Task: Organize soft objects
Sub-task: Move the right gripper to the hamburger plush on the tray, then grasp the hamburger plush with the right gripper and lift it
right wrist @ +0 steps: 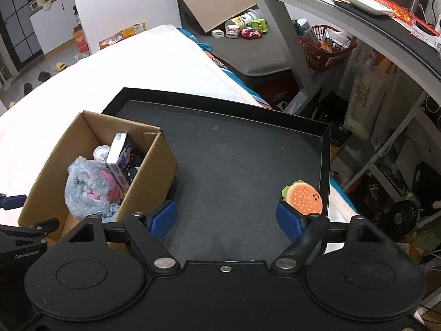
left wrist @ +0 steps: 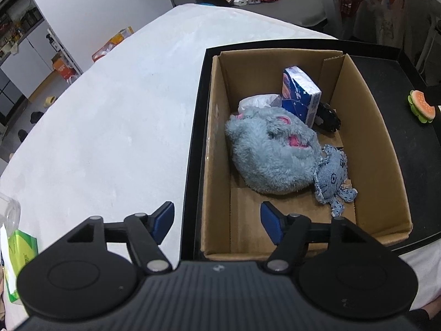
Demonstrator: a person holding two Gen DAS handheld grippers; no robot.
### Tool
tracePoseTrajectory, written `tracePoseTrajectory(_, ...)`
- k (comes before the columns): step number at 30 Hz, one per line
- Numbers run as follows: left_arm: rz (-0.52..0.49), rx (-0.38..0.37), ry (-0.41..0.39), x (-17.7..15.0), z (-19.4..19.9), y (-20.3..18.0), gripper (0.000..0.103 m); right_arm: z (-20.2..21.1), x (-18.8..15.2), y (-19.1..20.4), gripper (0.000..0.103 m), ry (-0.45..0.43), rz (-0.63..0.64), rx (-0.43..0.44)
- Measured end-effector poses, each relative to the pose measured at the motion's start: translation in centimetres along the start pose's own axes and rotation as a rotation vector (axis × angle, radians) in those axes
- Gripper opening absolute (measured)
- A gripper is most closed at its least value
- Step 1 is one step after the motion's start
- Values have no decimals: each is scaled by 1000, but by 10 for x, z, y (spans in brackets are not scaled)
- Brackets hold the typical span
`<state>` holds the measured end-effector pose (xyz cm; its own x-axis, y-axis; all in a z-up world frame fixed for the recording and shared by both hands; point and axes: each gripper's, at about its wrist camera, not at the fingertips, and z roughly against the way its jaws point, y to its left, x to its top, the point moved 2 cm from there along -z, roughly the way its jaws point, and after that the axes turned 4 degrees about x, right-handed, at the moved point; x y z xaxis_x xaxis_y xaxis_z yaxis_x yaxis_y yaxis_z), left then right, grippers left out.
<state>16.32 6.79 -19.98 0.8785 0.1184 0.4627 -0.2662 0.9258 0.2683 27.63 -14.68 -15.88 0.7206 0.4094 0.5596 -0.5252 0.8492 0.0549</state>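
A cardboard box (left wrist: 217,143) (right wrist: 154,165) stands in a black tray (left wrist: 408,149) (right wrist: 234,149). Inside it lie a fluffy grey plush (left wrist: 270,151) (right wrist: 88,184), a small denim toy (left wrist: 332,180), a blue tissue pack (left wrist: 301,93) (right wrist: 117,149) and white crumpled material (left wrist: 256,100). My left gripper (left wrist: 217,222) hangs open over the box's near left corner with nothing between its blue pads. A burger plush (right wrist: 304,197) (left wrist: 420,106) lies on the tray floor near its right wall. My right gripper (right wrist: 227,220) is open above the tray, its right pad just in front of the burger.
The tray rests on a white bed surface (left wrist: 110,127). A green tissue pack (left wrist: 19,256) and a clear bottle (left wrist: 9,212) sit at the left edge. A desk (right wrist: 358,8), a red basket (right wrist: 328,49) and floor clutter stand to the right.
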Motion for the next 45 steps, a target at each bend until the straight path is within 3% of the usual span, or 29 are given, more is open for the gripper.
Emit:
tracePoseTrajectory(5, 6, 14, 16, 1, -1, 0, 68, -9, -2, -6, 85, -18, -6, -8)
tracePoseTrajectory(17, -40, 48, 29, 11, -2, -13, 68, -37, -14, -15, 85, -9, 4, -19)
tracePoseTrajectory(30, -94, 84, 56, 24, -9, -29, 77, -56, -8, -49, 85, -30, -17, -114)
tracePoseTrajectory(41, -136, 121, 93, 34, -16, -45, 80, -80, -13, -68, 84, 38, -62, -90)
tracePoseTrajectory(45, -134, 126, 101, 35, -16, -45, 81, -86, -16, -74, 77, 61, -93, -86)
